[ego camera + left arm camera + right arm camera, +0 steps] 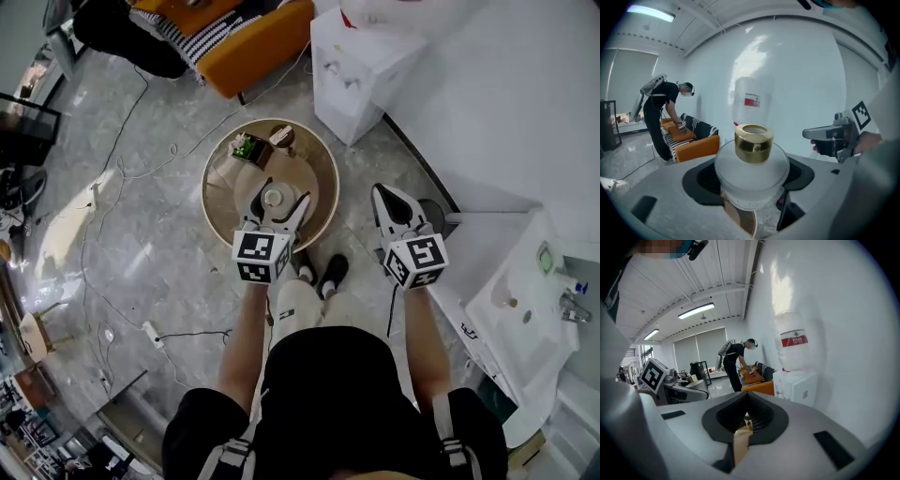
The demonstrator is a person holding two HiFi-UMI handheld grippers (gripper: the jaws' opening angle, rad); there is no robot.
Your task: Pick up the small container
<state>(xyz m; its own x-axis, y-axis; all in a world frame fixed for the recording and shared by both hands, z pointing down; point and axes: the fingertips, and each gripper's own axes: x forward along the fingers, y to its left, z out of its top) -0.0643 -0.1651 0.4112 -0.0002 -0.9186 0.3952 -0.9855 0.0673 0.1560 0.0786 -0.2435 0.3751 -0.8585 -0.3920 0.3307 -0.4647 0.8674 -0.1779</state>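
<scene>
The small container is a frosted white jar with a gold cap. It sits between the jaws of my left gripper, over the round wooden table. In the left gripper view the jar fills the gap between the dark pads, and its gold cap stands upright. The left gripper is shut on it. My right gripper hangs to the right of the table, off its edge. Its jaws meet with nothing between them.
A green item and a small pale object lie at the table's far side. A white water dispenser and an orange sofa stand beyond. Cables cross the floor at left. A white sink counter is at right. A person bends over the sofa.
</scene>
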